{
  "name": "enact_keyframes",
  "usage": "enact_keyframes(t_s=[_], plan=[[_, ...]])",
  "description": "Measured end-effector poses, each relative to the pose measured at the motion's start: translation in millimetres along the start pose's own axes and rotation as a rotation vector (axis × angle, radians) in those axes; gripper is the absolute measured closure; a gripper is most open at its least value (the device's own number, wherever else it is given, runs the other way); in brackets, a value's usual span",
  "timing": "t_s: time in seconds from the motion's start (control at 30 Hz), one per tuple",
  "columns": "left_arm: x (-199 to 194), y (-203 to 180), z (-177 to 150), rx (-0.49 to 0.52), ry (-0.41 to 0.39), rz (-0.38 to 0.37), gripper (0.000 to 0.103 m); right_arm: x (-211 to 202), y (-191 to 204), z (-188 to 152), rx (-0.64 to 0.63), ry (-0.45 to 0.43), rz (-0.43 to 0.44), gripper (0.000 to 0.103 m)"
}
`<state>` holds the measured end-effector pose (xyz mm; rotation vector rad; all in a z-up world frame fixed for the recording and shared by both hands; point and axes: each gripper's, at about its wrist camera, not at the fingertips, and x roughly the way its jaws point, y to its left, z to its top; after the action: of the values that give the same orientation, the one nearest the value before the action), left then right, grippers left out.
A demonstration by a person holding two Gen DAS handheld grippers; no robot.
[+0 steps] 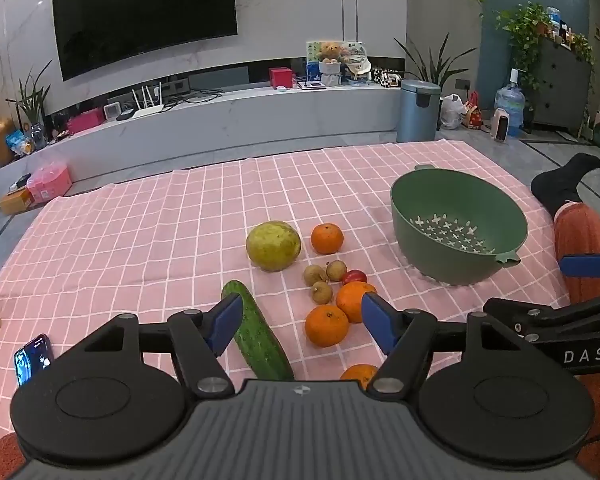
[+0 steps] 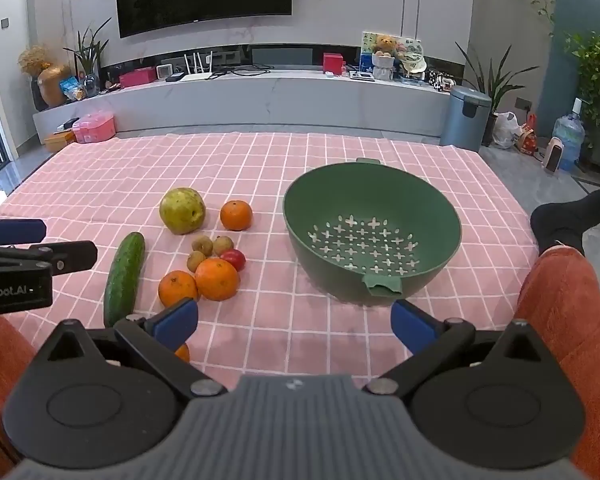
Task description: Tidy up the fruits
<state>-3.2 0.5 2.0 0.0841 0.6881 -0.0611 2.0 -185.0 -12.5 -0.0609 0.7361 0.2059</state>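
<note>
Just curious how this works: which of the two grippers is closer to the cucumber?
Left. The left gripper hangs open right over the cucumber. The right gripper sits off to the side, open in front of the green colander.

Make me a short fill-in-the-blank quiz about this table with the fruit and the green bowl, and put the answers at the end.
1. The green colander has ____ fruit inside it.
2. The long green item lying left of the oranges is a ____.
3. The small red fruit sits beside ____ small brown round fruits.
4. Both the left gripper and the right gripper have their jaws ____, with nothing held.

Answers: no; cucumber; three; open
</note>
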Motion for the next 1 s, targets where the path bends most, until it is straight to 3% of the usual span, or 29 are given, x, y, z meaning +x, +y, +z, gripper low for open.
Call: enact_keyframes(t_s=[1.0], plan=[[0.8,-1.9,-0.3,0.004,0.003,-0.003,0.023,2.2,-3.8,-4.5,0.015,0.004,-0.032,0.005]])
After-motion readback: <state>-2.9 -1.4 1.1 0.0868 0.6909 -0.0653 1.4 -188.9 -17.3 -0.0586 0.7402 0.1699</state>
